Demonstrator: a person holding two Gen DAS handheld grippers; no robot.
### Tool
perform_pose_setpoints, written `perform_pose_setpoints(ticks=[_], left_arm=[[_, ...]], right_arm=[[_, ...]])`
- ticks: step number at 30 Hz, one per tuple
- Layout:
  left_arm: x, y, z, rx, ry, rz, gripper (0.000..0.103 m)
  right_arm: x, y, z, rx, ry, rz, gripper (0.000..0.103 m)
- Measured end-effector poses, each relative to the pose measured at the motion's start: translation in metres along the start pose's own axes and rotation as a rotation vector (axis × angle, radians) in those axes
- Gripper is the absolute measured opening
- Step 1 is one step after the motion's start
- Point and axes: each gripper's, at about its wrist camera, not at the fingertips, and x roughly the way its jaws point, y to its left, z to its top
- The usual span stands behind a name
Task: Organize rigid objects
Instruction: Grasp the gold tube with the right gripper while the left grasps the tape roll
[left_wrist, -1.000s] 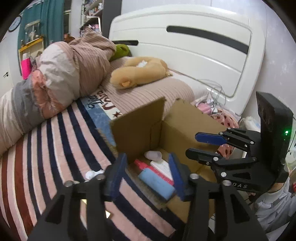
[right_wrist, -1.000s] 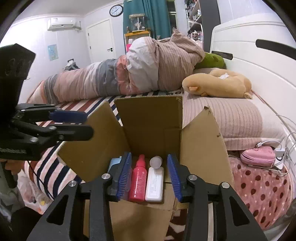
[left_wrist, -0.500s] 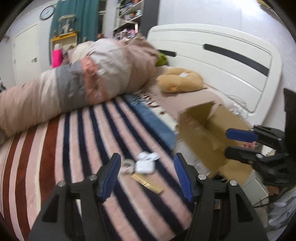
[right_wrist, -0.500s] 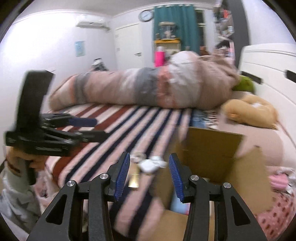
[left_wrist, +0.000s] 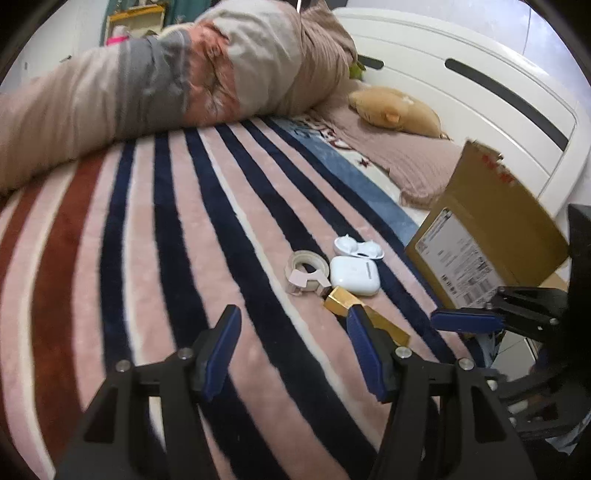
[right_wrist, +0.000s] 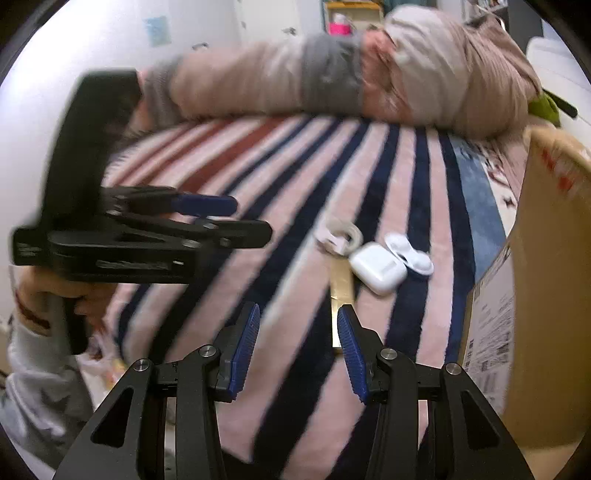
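Gold bar: a long, flat, shiny gold rectangular bar (left_wrist: 365, 314) lies on the pink, navy and red striped fleece blanket (left_wrist: 155, 229); long axis runs from the tape dispenser toward the grippers.
Neighbours: white plastic earbud case (left_wrist: 354, 276), pale pink tape dispenser (left_wrist: 306, 272), just beside its far end.
Box: brown cardboard box (left_wrist: 487, 236) at the right.
Left gripper (left_wrist: 295, 350): tilted down over the blanket, jaws just widened, apart, empty.
Right gripper (right_wrist: 297, 341): tilted down, jaws apart, empty; bar's near end just ahead.

On bed blanket (left_wrist: 192, 206): tape roll (left_wrist: 306, 272) left of earbud case (left_wrist: 354, 275), bar (left_wrist: 365, 319) in front, open case (left_wrist: 357, 248) behind, cardboard box (left_wrist: 487, 236) right.
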Motion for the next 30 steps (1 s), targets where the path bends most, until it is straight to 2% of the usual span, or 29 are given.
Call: perform_pose_setpoints(ticks=[8, 10, 14, 15, 21, 27, 30], left_arm=[[0.071, -0.003, 0.016, -0.001, 0.076, -0.053, 0.056], [0.081, -0.005, 0.020, 0.002, 0.075, -0.059, 0.054], [0.095, -0.007, 0.028, -0.007, 0.063, -0.040, 0.043], [0.097, -0.008, 0.029, -0.005, 0.063, -0.038, 0.040], [0.090, -0.022, 0.023, 0.077, 0.079, 0.022, 0.039], [0.076, -0.023, 0.009, 0.090, 0.105, 0.005, 0.039], [0.080, -0.021, 0.007, 0.060, 0.101, 0.007, 0.039]], right_arm=[[0.048, -0.032, -0.006, 0.056, 0.016, -0.035, 0.039], [0.052, -0.037, -0.009, 0.057, 0.007, -0.036, 0.026], [0.059, -0.039, -0.008, 0.045, 0.001, -0.007, 0.019], [0.058, -0.037, -0.008, 0.037, -0.002, -0.003, 0.014], [0.046, -0.031, -0.015, 0.027, 0.007, -0.022, 0.014], [0.038, -0.024, -0.021, -0.008, 0.014, -0.048, 0.014], [0.044, -0.026, -0.022, -0.005, 0.018, -0.039, 0.014]])
